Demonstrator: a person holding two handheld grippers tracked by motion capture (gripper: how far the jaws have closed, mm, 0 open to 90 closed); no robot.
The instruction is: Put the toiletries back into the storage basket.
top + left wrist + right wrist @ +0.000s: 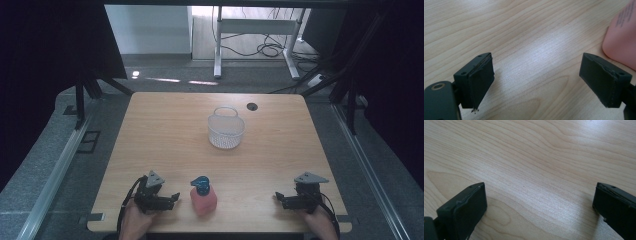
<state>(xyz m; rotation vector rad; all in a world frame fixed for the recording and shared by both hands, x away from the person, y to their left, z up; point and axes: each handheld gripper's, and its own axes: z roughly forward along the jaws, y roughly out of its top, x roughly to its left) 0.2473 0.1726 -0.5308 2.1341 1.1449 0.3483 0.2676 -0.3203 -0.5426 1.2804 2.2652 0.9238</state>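
Observation:
A pink bottle (203, 199) with a blue pump top stands near the table's front edge, between my two grippers. Its pink side (621, 40) fills the right edge of the left gripper view. My left gripper (172, 198) rests on the table just left of the bottle, jaws wide apart with bare wood between them (536, 82). My right gripper (279, 198) sits at the front right, well apart from the bottle, open over bare wood (540, 207). A clear mesh basket (226, 128) with a thin handle stands at the table's middle, toward the back.
The wooden table (165, 135) has a dark cable hole (252, 106) near its far edge. Beyond it are a grey floor, a white desk frame (255, 35) and loose cables. Dark curtains hang on both sides.

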